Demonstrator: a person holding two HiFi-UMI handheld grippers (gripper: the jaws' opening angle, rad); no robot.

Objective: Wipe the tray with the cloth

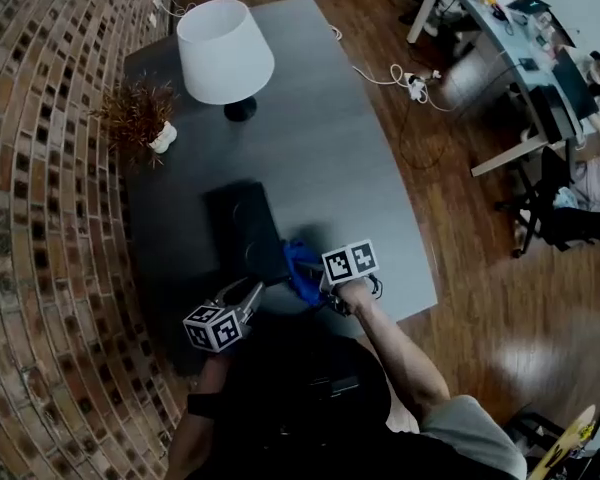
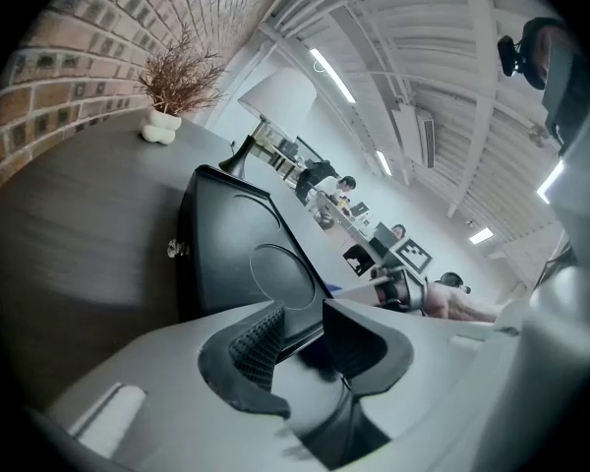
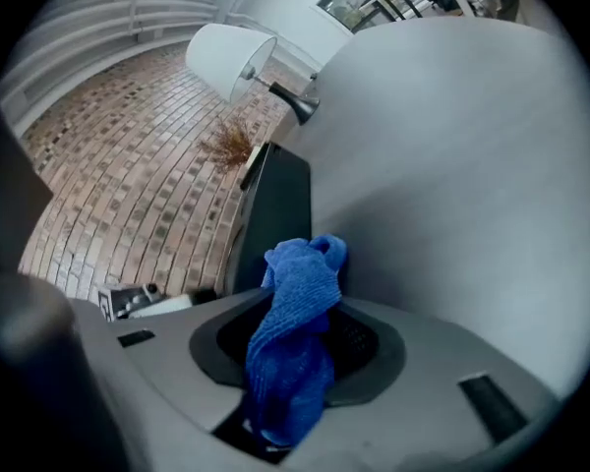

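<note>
The wiping looks to be at its start, or between strokes. The left claw (image 2: 310,337) is gripping the near rim of the black tray (image 2: 241,254), apparently steadying it on the gray tabletop (image 1: 320,148). The right claw (image 3: 300,347) is clamping a bunched blue cloth (image 1: 300,266), which is sticking out past the tips. The cloth is sitting at the tray's near right corner, not over its middle; I cannot tell whether it is touching the rim. The tray's surface is showing no marks or wet streaks, so I cannot judge how much is cleaned, and most of it seems left to cover. A white lamp (image 1: 224,50) and a dried plant (image 1: 138,116) are standing well beyond the tray, blocking nothing.
</note>
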